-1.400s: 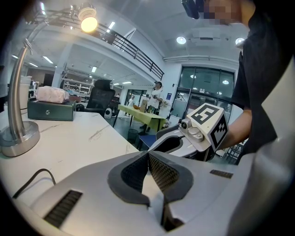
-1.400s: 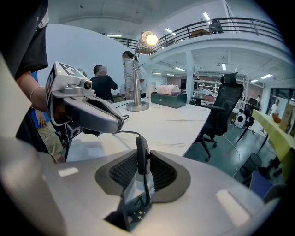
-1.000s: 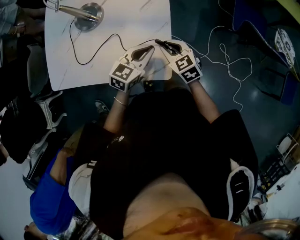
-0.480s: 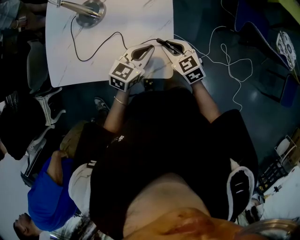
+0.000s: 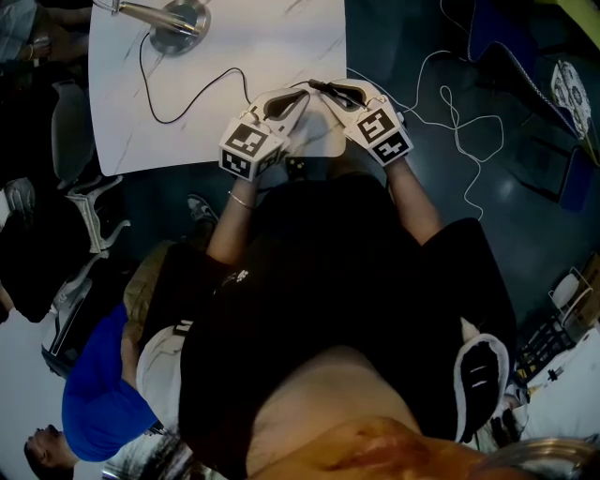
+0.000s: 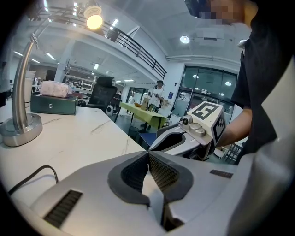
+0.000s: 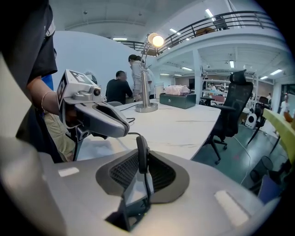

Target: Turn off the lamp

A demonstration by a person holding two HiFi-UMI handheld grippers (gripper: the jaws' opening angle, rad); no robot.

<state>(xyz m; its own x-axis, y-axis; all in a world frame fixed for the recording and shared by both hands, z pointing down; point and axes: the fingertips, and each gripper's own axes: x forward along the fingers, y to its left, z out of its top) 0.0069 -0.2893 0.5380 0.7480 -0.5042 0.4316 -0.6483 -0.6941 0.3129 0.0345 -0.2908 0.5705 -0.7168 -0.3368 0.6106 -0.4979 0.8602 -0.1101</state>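
The lamp has a round silver base at the white table's far left, and its bulb glows. The bulb shines in the left gripper view too. A black cord runs from the base to a black inline switch. My right gripper grips that switch with its jaws closing, near the table's front edge. My left gripper is shut on nothing, just left of the right one.
A green box sits on the table beyond the lamp. White cable loops over the dark floor to the right. A person in blue and a chair are at the left. An office chair stands off the table's right side.
Both grippers hold their places at the table's front edge. The person in blue at the lower left has shifted.
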